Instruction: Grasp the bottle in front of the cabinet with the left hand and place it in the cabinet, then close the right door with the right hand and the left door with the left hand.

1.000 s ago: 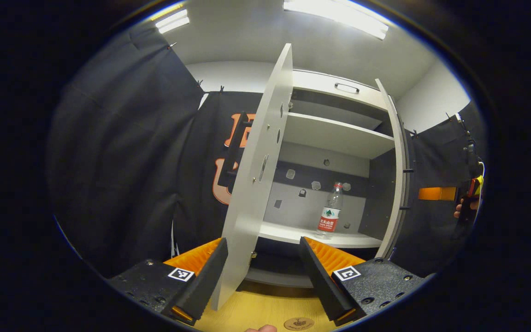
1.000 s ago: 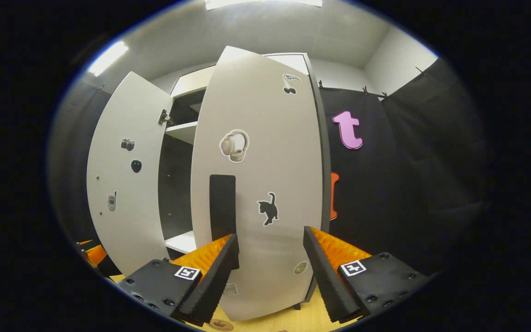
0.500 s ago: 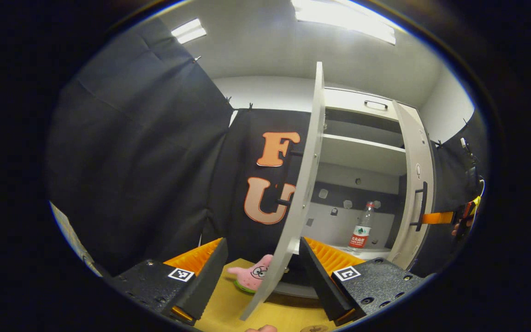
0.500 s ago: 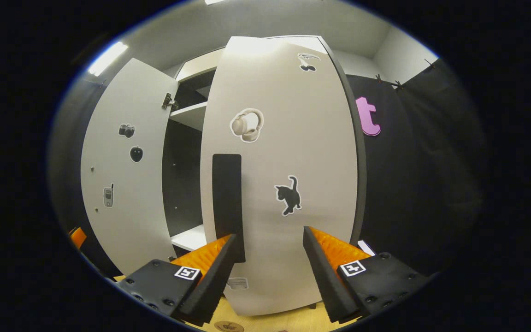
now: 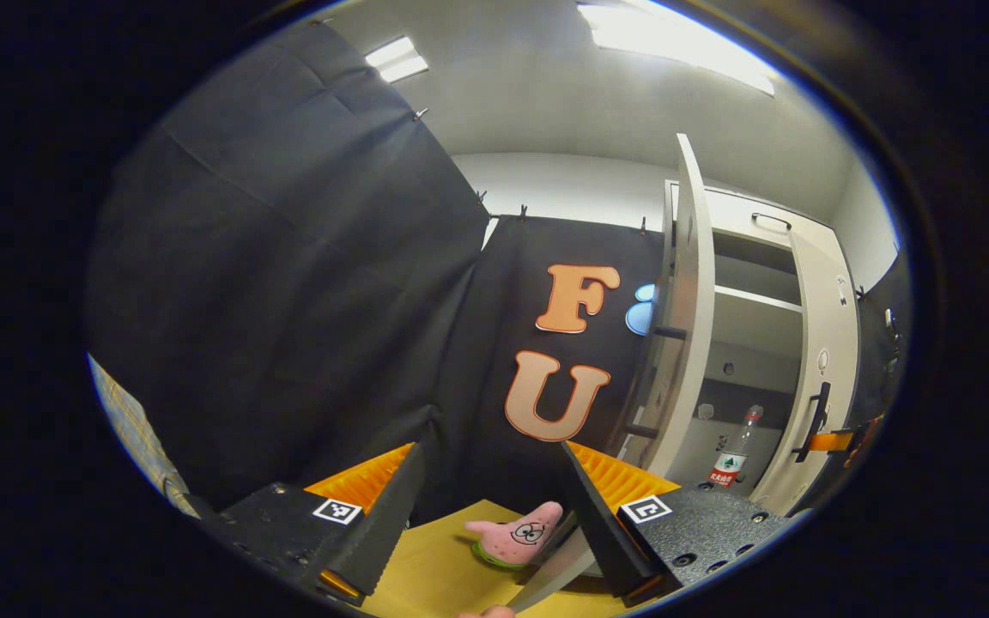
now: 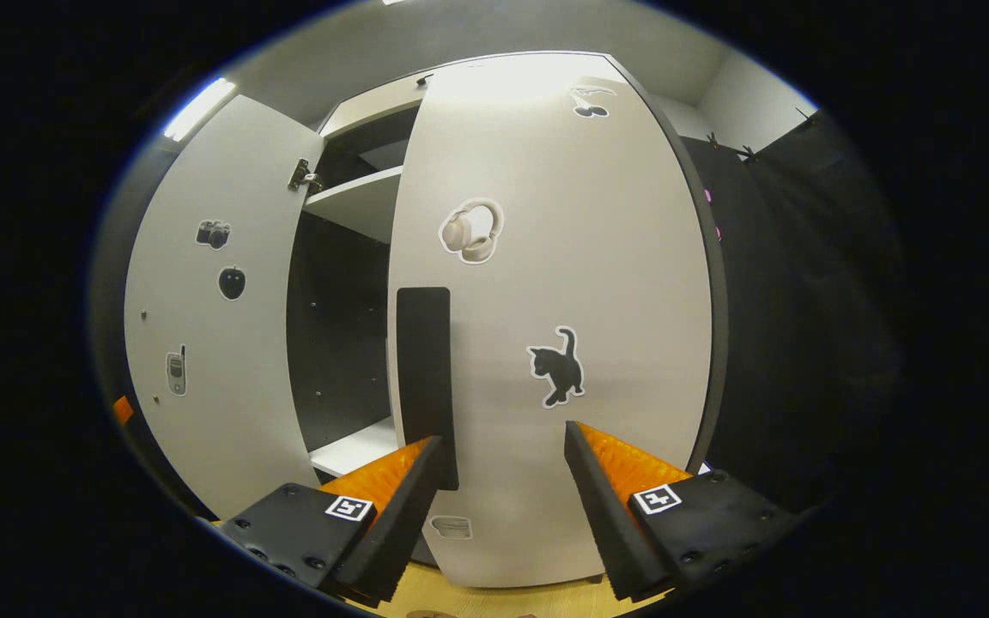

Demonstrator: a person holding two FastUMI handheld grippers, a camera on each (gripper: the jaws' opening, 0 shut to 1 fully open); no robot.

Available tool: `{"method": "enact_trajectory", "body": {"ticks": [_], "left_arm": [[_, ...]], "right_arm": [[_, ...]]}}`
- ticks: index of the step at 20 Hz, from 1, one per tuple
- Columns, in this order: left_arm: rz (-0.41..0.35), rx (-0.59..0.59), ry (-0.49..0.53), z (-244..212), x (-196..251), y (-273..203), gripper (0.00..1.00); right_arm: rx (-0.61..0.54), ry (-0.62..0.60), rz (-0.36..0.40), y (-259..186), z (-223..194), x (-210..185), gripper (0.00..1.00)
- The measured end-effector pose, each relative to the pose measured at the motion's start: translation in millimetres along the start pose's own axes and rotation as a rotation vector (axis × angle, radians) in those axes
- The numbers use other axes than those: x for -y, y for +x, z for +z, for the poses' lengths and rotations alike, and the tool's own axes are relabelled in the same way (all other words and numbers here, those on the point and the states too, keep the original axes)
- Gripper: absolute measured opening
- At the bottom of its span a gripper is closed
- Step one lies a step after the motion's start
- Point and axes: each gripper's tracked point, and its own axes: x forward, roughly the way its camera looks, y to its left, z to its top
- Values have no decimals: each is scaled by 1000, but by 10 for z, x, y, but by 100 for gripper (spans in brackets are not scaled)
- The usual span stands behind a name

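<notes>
In the left gripper view, the white cabinet's left door (image 5: 685, 309) stands edge-on at two o'clock, the gap beside it open. The clear plastic bottle with a red label (image 5: 733, 451) stands upright on the lower shelf (image 5: 700, 468). The left gripper (image 5: 494, 506) is spread, empty, over a pink star plush (image 5: 516, 536).

In the right gripper view, the sticker-covered right door (image 6: 563, 326) is nearly closed. The right gripper (image 6: 501, 498) is spread, its left finger (image 6: 391, 515) just by the black handle (image 6: 426, 386).

No legible text; bottle (image 5: 730, 452) label too small to read; door stickers (image 6: 470, 230) pictorial only.
</notes>
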Motion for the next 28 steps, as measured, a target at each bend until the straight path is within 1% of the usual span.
{"method": "enact_trajectory", "body": {"ticks": [3, 7, 10, 15, 17, 18, 19, 20, 21, 22, 28], "left_arm": [[-17, 17, 21, 87, 13, 139, 95], [-66, 8, 30, 37, 82, 264, 94], [-86, -24, 41, -41, 145, 498, 94], [-146, -8, 51, 22, 403, 680, 94], [-162, -12, 53, -10, 476, 679, 94], [-157, -5, 56, -3, 463, 667, 92], [-163, -8, 61, 0, 473, 671, 94], [-178, -18, 64, -25, 500, 668, 94], [-200, -29, 62, -38, 530, 660, 90], [-226, -39, 59, -43, 571, 639, 93], [-278, -64, 71, -84, 800, 496, 92]], "right_arm": [[-2, -15, -25, 13, -7, 6, 94], [2, -17, -53, -177, -13, 14, 94], [-9, -20, -100, -487, -100, 95, 94], [-8, 8, -186, -1006, -165, 240, 94], [3, 10, -218, -1211, -174, 330, 94], [6, 5, -233, -1302, -183, 373, 94], [9, 0, -248, -1395, -213, 418, 94], [12, -8, -263, -1471, -233, 465, 94], [13, -17, -279, -1543, -249, 524, 94], [15, -21, -292, -1610, -267, 572, 94], [26, 5, -318, -1785, -270, 783, 94]]}}
